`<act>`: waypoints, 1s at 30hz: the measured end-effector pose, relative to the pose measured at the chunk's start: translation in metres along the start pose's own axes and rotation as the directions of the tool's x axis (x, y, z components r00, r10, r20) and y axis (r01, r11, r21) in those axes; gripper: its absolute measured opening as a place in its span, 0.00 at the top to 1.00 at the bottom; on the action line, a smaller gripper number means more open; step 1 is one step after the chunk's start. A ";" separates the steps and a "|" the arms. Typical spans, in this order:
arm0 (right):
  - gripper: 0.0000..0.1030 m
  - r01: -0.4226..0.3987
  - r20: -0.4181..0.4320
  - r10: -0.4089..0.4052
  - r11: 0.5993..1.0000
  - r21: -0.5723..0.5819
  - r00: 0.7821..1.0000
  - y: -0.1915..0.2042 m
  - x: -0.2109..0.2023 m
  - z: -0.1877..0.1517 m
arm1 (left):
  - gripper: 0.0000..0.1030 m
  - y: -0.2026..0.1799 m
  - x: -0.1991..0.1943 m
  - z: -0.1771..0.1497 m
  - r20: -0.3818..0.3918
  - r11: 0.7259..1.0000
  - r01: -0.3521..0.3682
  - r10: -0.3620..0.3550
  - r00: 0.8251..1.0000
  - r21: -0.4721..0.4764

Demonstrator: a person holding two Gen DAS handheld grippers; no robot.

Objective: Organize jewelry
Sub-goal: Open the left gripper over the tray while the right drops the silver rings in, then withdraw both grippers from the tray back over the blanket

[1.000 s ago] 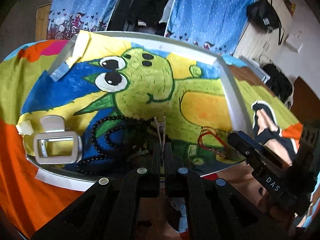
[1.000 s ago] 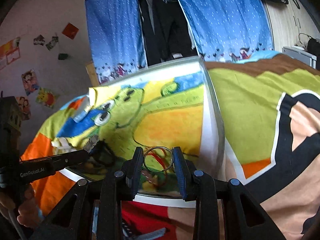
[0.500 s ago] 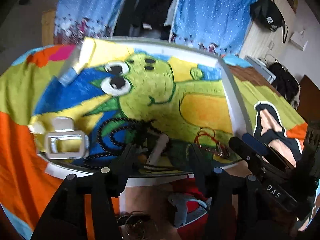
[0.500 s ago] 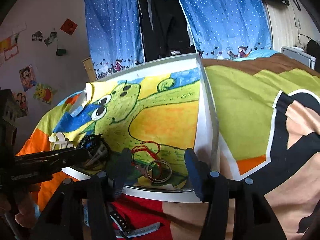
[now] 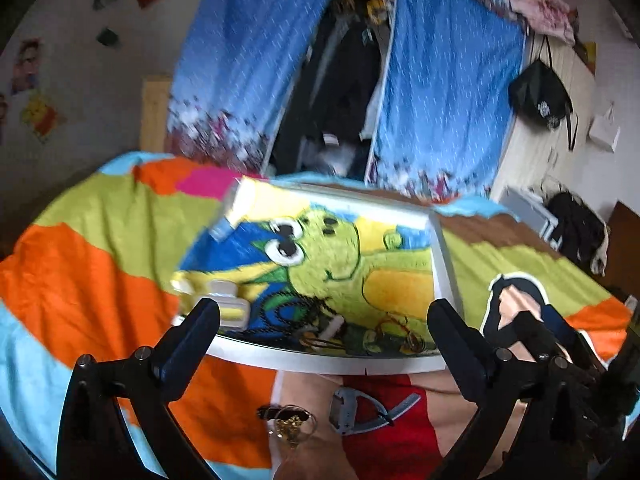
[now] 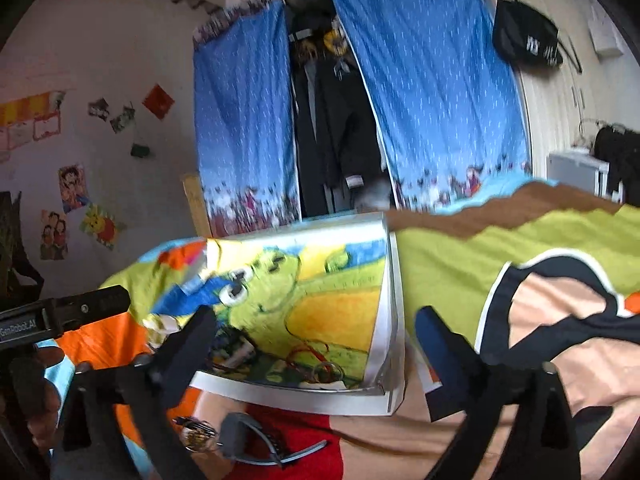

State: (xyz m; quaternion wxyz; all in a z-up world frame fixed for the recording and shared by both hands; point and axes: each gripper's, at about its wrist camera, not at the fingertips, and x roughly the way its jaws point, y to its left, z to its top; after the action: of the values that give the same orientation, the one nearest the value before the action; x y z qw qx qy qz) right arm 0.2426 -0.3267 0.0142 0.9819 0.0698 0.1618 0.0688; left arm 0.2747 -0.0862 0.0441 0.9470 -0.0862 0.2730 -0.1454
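**Both tongs spread wide above the jewelry tray**

Lying on the colourful bedspread: a white-framed tray with a green cartoon picture as its floor. Going left to right along the tray's near edge: sitting at the left corner, a white rectangular buckle-like piece; lying beside it, a black bead necklace; then a pale hair clip, a red cord and, blurred, a metal ring near the right corner.

Hovering before the tray, the left gripper, jaws having just been opening, now gaping wide, pinching nothing. Showing at the right of that view, the right gripper, likewise just opened, spread wide and holding nothing, the ring lying in the tray.

Resting on the bedspread below the tray: a small gold-coloured trinket and a grey hair clip.
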 end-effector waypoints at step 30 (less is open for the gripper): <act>0.00 0.022 0.021 -0.020 0.995 -0.094 1.000 0.078 -0.167 -0.052 | 0.01 0.012 -0.177 -0.105 0.101 0.985 -0.140 0.130 0.986 0.103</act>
State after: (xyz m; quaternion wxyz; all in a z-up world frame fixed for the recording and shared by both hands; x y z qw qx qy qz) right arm 0.0598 -0.2706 0.0296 0.9864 0.0226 0.1493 0.0651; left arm 0.0776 -0.0270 0.0404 0.9698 -0.0222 0.2250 -0.0913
